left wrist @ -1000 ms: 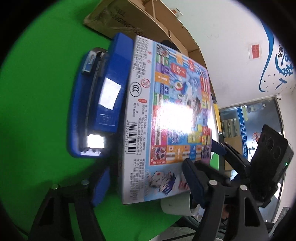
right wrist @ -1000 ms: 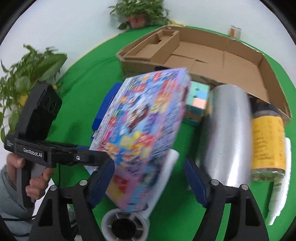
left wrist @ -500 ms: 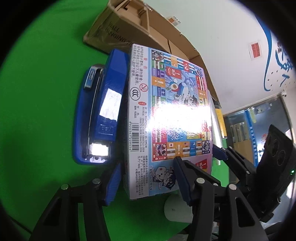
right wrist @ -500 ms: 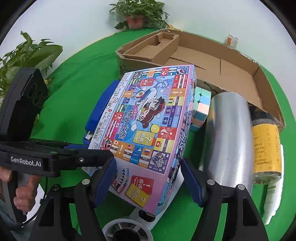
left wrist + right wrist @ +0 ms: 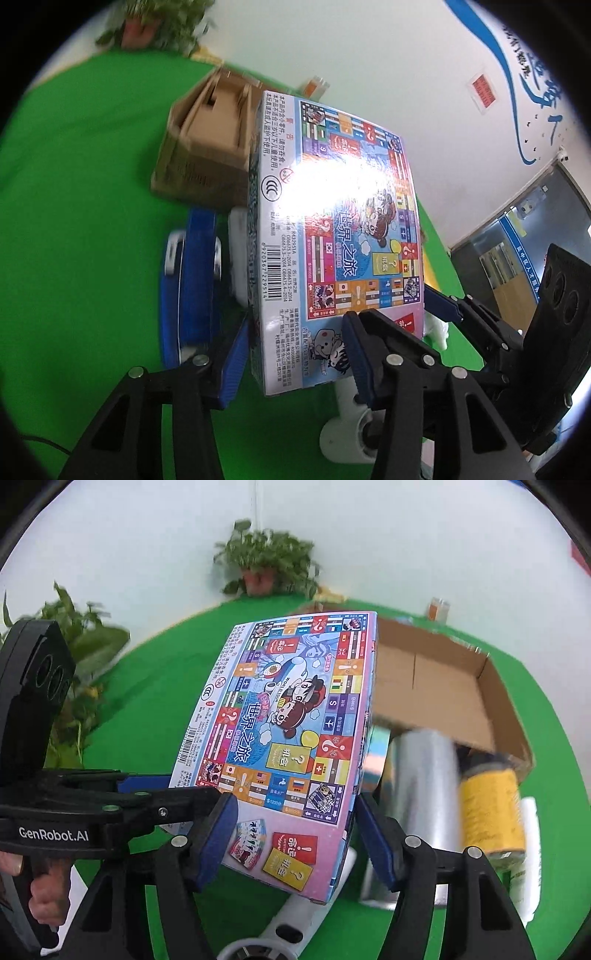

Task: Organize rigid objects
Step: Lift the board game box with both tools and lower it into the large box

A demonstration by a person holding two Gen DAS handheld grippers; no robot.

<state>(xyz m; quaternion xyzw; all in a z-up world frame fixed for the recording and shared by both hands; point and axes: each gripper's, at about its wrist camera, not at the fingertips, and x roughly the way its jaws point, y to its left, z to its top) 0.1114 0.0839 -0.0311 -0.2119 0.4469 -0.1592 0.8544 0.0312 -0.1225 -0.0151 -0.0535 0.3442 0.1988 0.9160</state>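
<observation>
While both my grippers, left gripper and right gripper, have just closed onto the board-game box, it hangs before the empty cardboard tray; everything remains unpacked.

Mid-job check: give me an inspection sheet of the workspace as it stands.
Surface: green table, crowded.
Job's things: game box lifted, tilted; cardboard tray behind it.
Clutter: blue stapler, silver cylinder, yellow-label jar, white tool.
Grippers: left gripper and right gripper both clamp the box's near end; jaws have just been closing.
Cables: thin dark one at the left-view edge.
Surroundings: potted plants, white wall.
</observation>
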